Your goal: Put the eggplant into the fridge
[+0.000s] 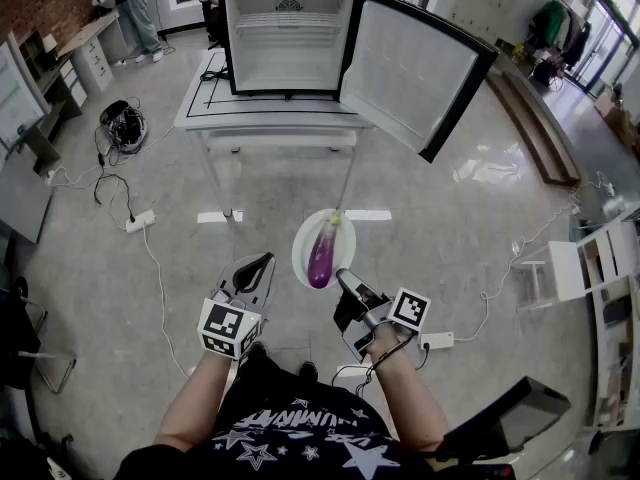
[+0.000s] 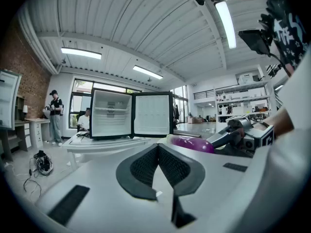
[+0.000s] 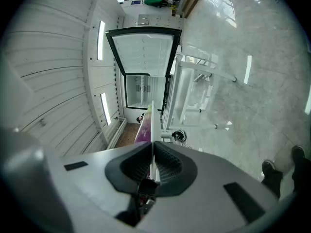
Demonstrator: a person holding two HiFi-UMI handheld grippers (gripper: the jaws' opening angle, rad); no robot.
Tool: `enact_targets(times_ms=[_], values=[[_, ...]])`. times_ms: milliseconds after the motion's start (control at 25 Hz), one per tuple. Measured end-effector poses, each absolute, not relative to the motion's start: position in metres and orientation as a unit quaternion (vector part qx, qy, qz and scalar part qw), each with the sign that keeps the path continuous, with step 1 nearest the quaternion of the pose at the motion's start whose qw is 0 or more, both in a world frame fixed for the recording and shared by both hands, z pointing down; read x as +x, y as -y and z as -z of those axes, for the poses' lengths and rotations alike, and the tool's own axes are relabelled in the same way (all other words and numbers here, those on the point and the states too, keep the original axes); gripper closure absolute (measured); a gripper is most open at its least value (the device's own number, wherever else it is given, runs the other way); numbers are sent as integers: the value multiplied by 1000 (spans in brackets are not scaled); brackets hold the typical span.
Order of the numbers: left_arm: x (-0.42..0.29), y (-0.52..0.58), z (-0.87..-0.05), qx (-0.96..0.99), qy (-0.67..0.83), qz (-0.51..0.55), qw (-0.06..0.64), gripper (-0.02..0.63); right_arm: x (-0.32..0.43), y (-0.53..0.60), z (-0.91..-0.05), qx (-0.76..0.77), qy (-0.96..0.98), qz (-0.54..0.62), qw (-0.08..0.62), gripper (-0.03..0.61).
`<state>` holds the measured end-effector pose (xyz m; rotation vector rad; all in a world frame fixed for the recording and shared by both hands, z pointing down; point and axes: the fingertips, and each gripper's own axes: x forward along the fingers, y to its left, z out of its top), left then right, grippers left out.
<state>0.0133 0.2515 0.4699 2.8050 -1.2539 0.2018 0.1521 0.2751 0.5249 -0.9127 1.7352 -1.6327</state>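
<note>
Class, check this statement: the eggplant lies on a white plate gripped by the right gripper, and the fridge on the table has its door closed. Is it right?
No. The door of the fridge is open, swung wide, as the head view shows. The rest stands: the eggplant lies on the white plate, the right gripper grips its rim, and the fridge sits on the table.

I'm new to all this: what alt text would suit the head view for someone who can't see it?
Seen from above, the right gripper clamps the rim of a white plate carrying a purple eggplant, with an open fridge on a white table ahead. The left gripper, jaws shut on nothing, hangs beside the plate.
</note>
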Motion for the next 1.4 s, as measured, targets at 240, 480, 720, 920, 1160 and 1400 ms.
enact_targets(times_ms=[240,480,720,920,1160,1400], values=[[14,-258,-473,904,419,-76,37,604,152,-281,-521,-334,-654,614,290,557],[11,-262,-474,900,428,-77,36,604,149,-284,-522,-331,-655,617,286,557],[11,-266,-469,897,434,-74,30,604,149,-288,-517,-323,-662,613,288,557],[10,-272,-469,897,435,-76,31,604,147,-292,-516,-320,-663,613,286,557],[11,-278,-469,895,438,-78,31,604,148,-299,-515,-318,-670,610,279,557],[14,-287,-464,892,444,-78,26,604,147,-305,-504,-306,-689,597,274,557]])
